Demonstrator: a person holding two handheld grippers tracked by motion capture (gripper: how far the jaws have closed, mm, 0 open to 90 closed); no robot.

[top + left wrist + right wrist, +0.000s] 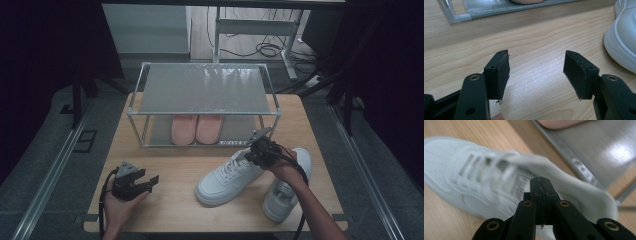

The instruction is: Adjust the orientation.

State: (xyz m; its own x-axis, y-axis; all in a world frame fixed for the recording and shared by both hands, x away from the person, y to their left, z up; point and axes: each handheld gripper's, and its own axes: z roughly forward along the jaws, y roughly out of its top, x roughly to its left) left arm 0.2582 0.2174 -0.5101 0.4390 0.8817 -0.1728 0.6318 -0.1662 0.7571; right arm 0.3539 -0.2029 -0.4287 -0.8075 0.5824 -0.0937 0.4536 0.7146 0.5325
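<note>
High view: right gripper (258,144) over the heel of a white sneaker (227,177) lying mid-table toward the right edge, second sneaker (286,190) just beside it near the right front corner. Shoe rack (202,102) along the far edge, pink slippers (196,128) on its lower shelf. Left gripper (145,181) near the front left, bare table (165,160) ahead.

Left gripper view: jaws spread wide, nothing between, open wood in front.

Right gripper view: jaws clenched together above the sneaker's collar; whether pinching it, cannot tell.
</note>
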